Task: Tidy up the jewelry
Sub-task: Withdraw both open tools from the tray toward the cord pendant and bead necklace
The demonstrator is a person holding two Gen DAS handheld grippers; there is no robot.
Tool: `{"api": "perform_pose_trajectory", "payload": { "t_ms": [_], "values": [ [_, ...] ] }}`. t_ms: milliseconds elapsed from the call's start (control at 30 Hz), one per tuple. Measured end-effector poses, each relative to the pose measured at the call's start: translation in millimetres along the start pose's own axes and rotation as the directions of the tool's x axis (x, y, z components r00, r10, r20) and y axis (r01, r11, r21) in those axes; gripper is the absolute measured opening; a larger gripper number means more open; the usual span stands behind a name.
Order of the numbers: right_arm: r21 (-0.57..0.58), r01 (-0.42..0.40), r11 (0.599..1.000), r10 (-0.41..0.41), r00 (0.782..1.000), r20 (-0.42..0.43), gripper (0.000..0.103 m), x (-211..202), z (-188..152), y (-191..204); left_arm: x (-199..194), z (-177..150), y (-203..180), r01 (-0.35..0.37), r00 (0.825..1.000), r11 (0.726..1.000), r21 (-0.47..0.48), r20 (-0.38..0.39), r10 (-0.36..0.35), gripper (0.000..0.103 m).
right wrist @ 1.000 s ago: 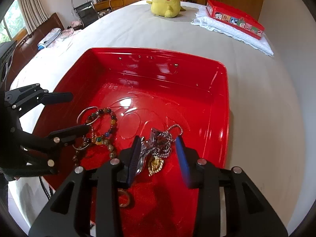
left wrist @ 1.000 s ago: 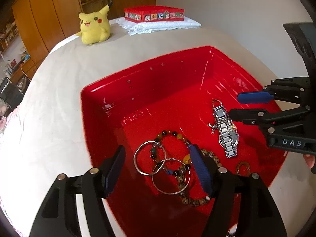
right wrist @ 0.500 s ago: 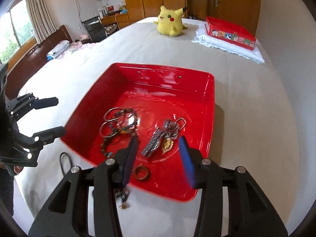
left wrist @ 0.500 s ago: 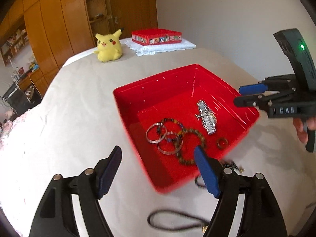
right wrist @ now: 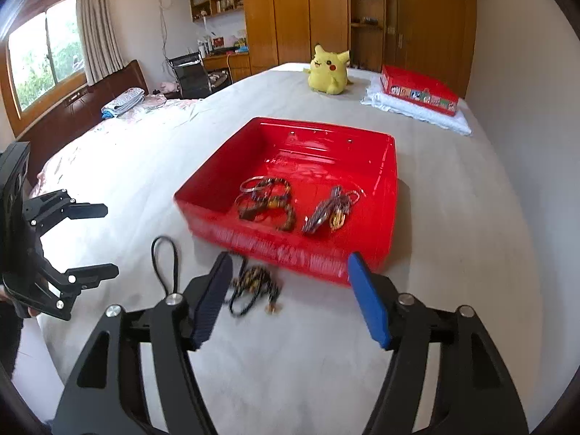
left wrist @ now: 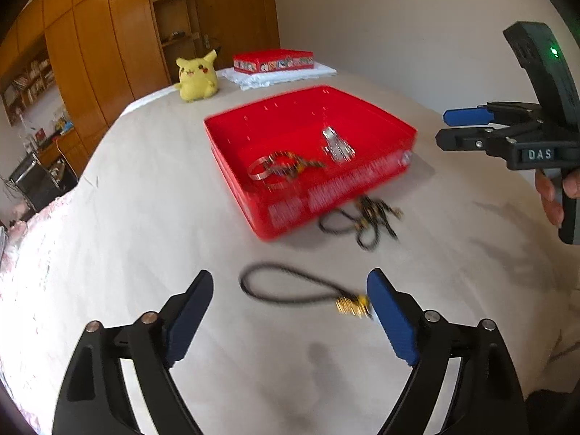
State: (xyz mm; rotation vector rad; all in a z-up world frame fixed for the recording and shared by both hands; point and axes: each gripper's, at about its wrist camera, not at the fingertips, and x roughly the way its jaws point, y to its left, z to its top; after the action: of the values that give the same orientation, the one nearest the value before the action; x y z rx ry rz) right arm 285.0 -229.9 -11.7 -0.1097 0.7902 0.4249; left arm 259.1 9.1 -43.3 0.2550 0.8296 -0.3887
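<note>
A red tray (left wrist: 362, 177) (right wrist: 384, 188) sits on the cream bedspread. It holds silver bangles (left wrist: 261, 170) (right wrist: 253, 185), bead bracelets (right wrist: 279, 210) and a steel watch (left wrist: 337, 145) (right wrist: 322, 214). A black cord necklace with a gold pendant (left wrist: 297, 290) (right wrist: 166, 264) lies on the bed just ahead of my open, empty left gripper (left wrist: 286, 311). A tangle of black and gold cords (left wrist: 369, 221) (right wrist: 253, 286) lies against the tray's near wall, just ahead of my open, empty right gripper (right wrist: 290, 290). Both grippers are held back from the tray.
A yellow Pikachu plush (left wrist: 197, 76) (right wrist: 328, 69) and a red box on a white folded cloth (left wrist: 275, 61) (right wrist: 417, 90) sit at the far end of the bed. Wooden wardrobes stand behind. A wall runs along the bed's right side.
Both grippers have pulled back and up out of the tray. The cord necklaces on the bed in front of the tray have come into view. Both stay open.
</note>
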Motion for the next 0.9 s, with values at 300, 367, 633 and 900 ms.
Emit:
{"api": "perform_pose_trajectory", "payload": {
  "t_ms": [300, 367, 633, 900],
  "values": [
    [0.024, -0.026, 0.999, 0.027, 0.999, -0.04, 0.081, 10.9, -55.6, 15.1, -2.1, -50.7, -23.1, 0.046, 0.999, 0.998, -0.05, -0.019, -0.047, 0.098],
    [0.036, -0.032, 0.999, 0.035, 0.997, -0.065, 0.081, 18.2, -64.5, 18.2, -1.2, -54.8, -26.1, 0.066, 0.997, 0.996, -0.058, -0.026, -0.067, 0.098],
    [-0.004, -0.038, 0.999, 0.037, 0.991, -0.131, 0.081, 71.4, -63.7, 36.2, 13.5, -55.0, -36.2, 0.099, 0.994, 0.992, -0.083, -0.04, -0.103, 0.098],
    [-0.059, -0.031, 0.998, 0.022, 0.987, -0.157, 0.073, 111.4, -42.2, 45.0, 23.0, -53.3, -33.0, 0.109, 0.992, 0.99, -0.094, -0.057, -0.115, 0.098]
  ]
}}
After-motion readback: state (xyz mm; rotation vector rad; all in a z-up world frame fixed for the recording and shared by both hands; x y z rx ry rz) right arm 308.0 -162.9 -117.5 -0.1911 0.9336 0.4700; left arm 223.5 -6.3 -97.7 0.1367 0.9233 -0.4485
